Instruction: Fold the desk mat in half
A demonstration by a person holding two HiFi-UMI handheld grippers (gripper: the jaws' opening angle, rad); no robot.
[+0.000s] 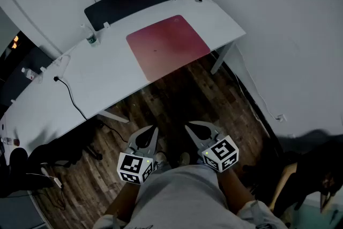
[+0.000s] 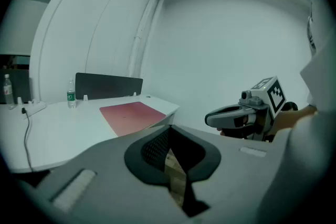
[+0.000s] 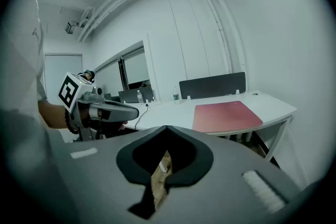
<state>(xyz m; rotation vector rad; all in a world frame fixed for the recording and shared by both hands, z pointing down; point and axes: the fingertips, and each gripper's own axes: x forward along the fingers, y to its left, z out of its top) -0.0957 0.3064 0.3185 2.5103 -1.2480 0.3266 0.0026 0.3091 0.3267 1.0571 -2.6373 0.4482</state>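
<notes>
A red desk mat point(image 1: 167, 45) lies flat and unfolded on the right part of a white desk point(image 1: 96, 80), near its front edge. It also shows in the left gripper view as the mat point(image 2: 131, 115) and in the right gripper view as the mat point(image 3: 227, 115). Both grippers hang side by side over the wooden floor, well short of the desk. My left gripper point(image 1: 153, 130) point(image 2: 169, 128) is shut with nothing in it. My right gripper point(image 1: 188, 127) point(image 3: 167, 128) is also shut and empty. Each gripper view shows the other gripper beside it.
A dark panel point(image 1: 134, 0) stands along the desk's back edge, with a small bottle point(image 1: 92, 38) near it. A black cable point(image 1: 69, 96) runs across the desk's left part. Slanted desk legs point(image 1: 222, 59) stand below. Dark items point(image 1: 53, 153) sit on the floor at left.
</notes>
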